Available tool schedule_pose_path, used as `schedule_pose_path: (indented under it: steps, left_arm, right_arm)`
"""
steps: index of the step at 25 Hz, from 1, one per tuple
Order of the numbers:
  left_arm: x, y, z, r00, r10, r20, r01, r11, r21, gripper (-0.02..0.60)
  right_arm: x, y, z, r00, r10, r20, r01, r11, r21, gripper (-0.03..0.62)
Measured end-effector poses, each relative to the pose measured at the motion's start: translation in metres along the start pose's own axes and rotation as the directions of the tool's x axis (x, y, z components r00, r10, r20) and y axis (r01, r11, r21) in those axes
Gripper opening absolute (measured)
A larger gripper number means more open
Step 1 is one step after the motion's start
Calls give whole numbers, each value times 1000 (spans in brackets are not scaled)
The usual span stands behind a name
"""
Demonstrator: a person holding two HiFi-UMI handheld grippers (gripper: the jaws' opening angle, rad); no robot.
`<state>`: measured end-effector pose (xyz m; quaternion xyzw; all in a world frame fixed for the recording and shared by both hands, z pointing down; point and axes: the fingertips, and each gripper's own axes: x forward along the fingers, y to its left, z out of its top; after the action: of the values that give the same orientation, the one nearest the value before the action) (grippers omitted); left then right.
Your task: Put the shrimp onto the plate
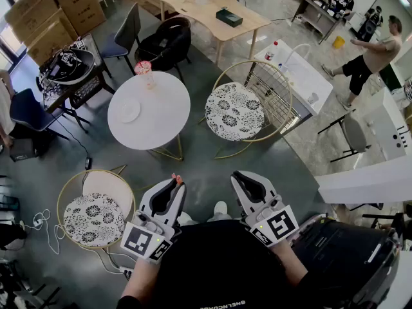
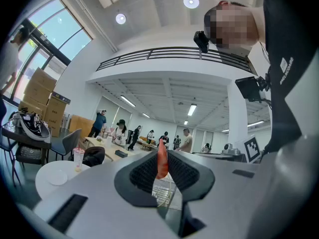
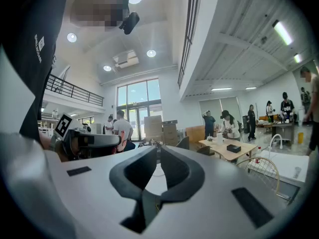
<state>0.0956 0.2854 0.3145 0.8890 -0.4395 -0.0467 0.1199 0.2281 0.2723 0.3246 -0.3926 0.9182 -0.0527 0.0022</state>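
Observation:
A small orange-red shrimp (image 2: 162,162) stands upright between the jaws of my left gripper (image 2: 162,156), which is shut on it. In the head view its pink tip (image 1: 175,177) shows at the left gripper (image 1: 174,183), held close to my body over the grey floor. The white plate (image 1: 129,111) lies on the round white table (image 1: 161,118) well ahead of both grippers; it also appears low at the left of the left gripper view (image 2: 57,177). My right gripper (image 1: 237,176) (image 3: 158,151) is beside the left one, shut with nothing in it.
A pink drink cup (image 1: 143,69) stands at the table's far edge. Wire chairs with floral cushions stand right of the table (image 1: 235,111) and near my left side (image 1: 93,219). A black chair (image 1: 164,44), a wooden table (image 1: 212,11) and several people are farther off.

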Motion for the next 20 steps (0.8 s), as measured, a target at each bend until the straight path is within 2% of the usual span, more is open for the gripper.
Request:
schedule_pose_path:
  steps: [6,16,20]
  left_arm:
    - [16,-29,-9,1000,-10,-21,10,1000,20,64]
    - [37,-49,-19,998,47,-38,-45,998,38,64]
    - [47,-57,-23,996,80,-32,-78,995,69,66]
  right_arm:
    - [-21,-15,1,1000,10,11,-10,1000,3,37]
    - [-39,-42,1,996,73,47,-75,996,49,38]
    - [-49,-59,-8,996,87,35,-89,994,63,38]
